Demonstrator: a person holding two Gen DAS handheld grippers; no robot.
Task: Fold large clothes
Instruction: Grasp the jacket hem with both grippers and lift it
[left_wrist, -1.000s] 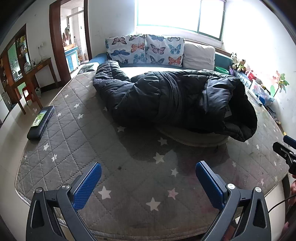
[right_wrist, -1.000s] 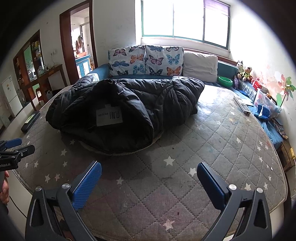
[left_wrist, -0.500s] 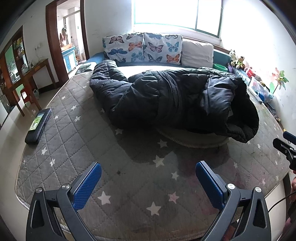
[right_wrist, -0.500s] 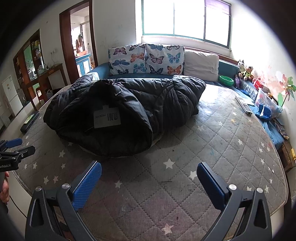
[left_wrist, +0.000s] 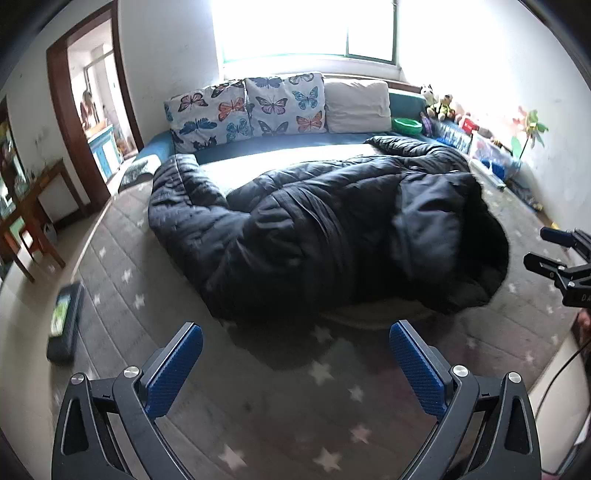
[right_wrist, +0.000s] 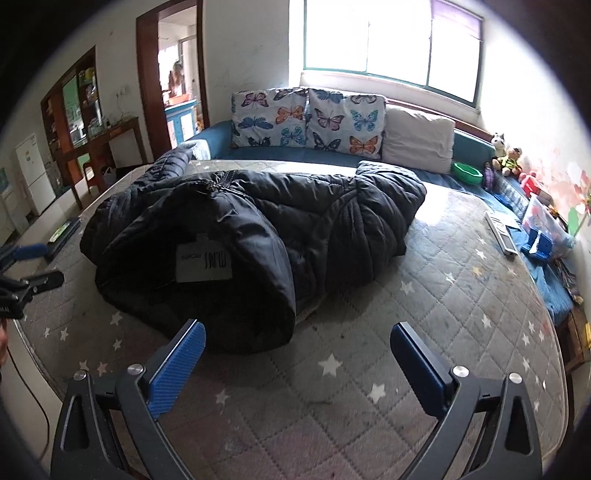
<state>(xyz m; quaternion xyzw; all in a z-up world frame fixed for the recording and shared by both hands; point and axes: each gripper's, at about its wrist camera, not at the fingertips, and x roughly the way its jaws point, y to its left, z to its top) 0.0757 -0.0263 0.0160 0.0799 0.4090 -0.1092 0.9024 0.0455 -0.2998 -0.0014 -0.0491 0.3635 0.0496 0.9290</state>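
Note:
A large black quilted puffer coat (left_wrist: 325, 236) lies crumpled across the grey star-patterned mattress (left_wrist: 280, 402). In the right wrist view the coat (right_wrist: 258, 236) shows its open collar with a white label (right_wrist: 204, 261) facing me. My left gripper (left_wrist: 295, 363) is open and empty, above the mattress just short of the coat's near edge. My right gripper (right_wrist: 297, 360) is open and empty, its left finger (right_wrist: 177, 363) close to the coat's collar edge. Each gripper shows in the other's view, the right (left_wrist: 554, 254) and the left (right_wrist: 26, 269).
Butterfly cushions (right_wrist: 306, 120) and a white pillow (right_wrist: 419, 140) line the far side under the window. A dark flat case (left_wrist: 66, 321) lies at the mattress's left edge. Toys and boxes (right_wrist: 532, 206) crowd the right side. A wooden table (left_wrist: 29, 210) stands left.
Both grippers have moved forward toward the coat, which now looks larger and nearer in both views. The jaws stayed open. The coat has not moved.

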